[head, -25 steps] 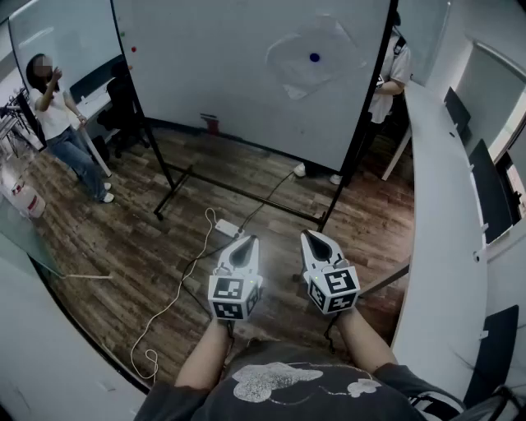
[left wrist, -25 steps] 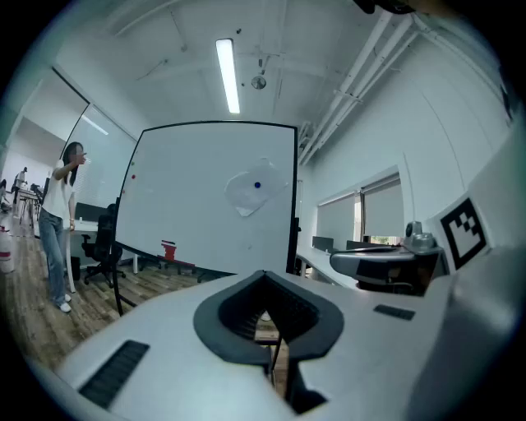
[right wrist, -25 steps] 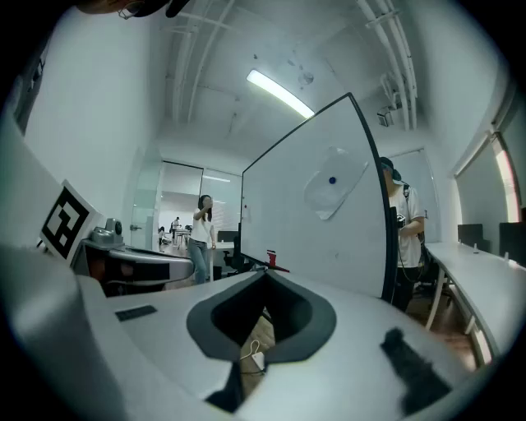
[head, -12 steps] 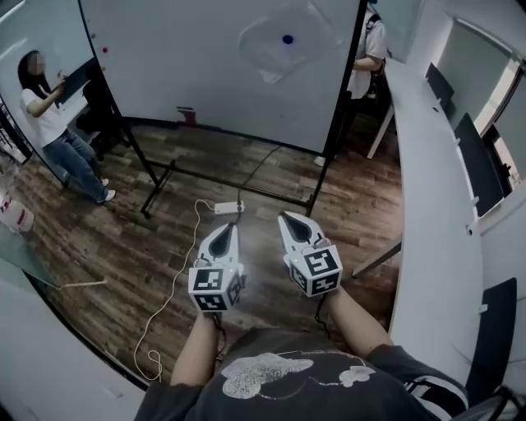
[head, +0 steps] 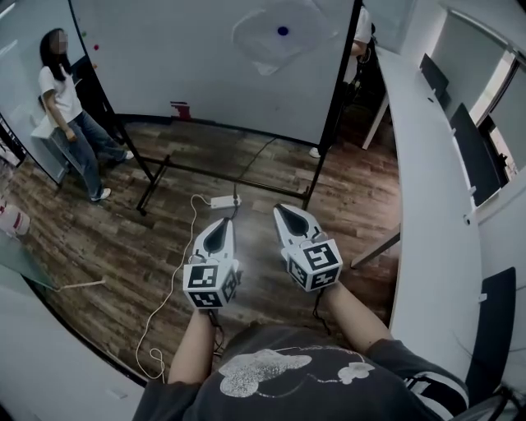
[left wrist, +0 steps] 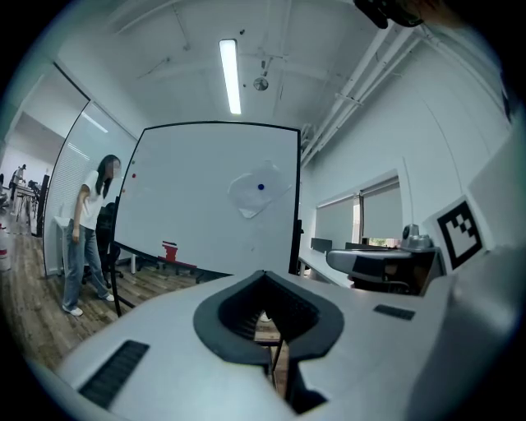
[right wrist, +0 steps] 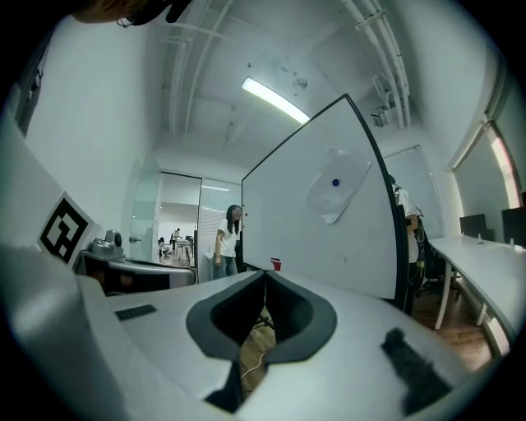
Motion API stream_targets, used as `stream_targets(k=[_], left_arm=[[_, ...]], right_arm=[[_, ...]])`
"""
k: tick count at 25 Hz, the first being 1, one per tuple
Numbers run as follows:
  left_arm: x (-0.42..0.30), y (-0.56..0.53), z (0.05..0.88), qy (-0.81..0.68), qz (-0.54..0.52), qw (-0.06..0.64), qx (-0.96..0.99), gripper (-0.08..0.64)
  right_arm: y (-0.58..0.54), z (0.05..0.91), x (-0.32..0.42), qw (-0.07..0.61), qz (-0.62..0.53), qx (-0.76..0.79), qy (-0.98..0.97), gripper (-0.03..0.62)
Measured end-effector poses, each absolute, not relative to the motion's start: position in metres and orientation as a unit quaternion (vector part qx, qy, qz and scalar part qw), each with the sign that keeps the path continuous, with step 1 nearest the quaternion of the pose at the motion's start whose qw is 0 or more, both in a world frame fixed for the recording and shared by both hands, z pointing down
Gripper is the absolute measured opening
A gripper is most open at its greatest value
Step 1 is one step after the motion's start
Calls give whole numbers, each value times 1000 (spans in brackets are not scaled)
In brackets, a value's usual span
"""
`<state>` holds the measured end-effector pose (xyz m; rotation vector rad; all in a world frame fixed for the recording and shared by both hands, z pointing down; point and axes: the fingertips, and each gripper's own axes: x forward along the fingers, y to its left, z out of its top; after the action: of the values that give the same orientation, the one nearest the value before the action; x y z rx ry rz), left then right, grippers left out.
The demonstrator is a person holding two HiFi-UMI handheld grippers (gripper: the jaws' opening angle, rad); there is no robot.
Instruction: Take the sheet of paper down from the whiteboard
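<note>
1. Held low in front of the person, the left gripper (head: 222,225) and the right gripper (head: 285,212) both have their jaws pressed together, with nothing between them.
2. Beyond them, a power strip (head: 223,201) lies on the wooden floor (head: 99,238).
3. Farthest off, the sheet of paper (head: 267,45) hangs on the whiteboard (head: 181,57) under a blue magnet (head: 283,31), well apart from both grippers. The approach, grasp and removal all appear yet to be done.

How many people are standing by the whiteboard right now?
2. One person stands off the left end of the whiteboard; a second person is partly hidden behind its right post. Others may be hidden behind the board.
</note>
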<state>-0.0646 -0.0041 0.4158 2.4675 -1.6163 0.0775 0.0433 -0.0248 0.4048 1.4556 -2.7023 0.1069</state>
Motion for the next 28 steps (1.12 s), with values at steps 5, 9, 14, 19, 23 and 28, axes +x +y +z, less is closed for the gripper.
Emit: stream_targets(k=[5,9,14,19,23,28], left_arm=[[-75,-7,413,-527,14,96,844,12],[-81,-15,414,-514,15,97,852,12],[-84,-33,413,-511,7,97,854,12],[-85,-59,411,-515,-1,92,852,12],[-84,-85,411,-522,-1,87,849,12],[-84,-132,408,-530,-3,86,844,12]], right_arm=[[-27,407,39,36,22,495,-868,21],[-32,414,37,42,27,512,-858,23],[-44,423,34,48,37,510,-858,23],[-73,420,39,34,32,519,-854,23],[-106,418,46,23,27,523,-852,23],[-165,412,53,11,31,524,-851,23]])
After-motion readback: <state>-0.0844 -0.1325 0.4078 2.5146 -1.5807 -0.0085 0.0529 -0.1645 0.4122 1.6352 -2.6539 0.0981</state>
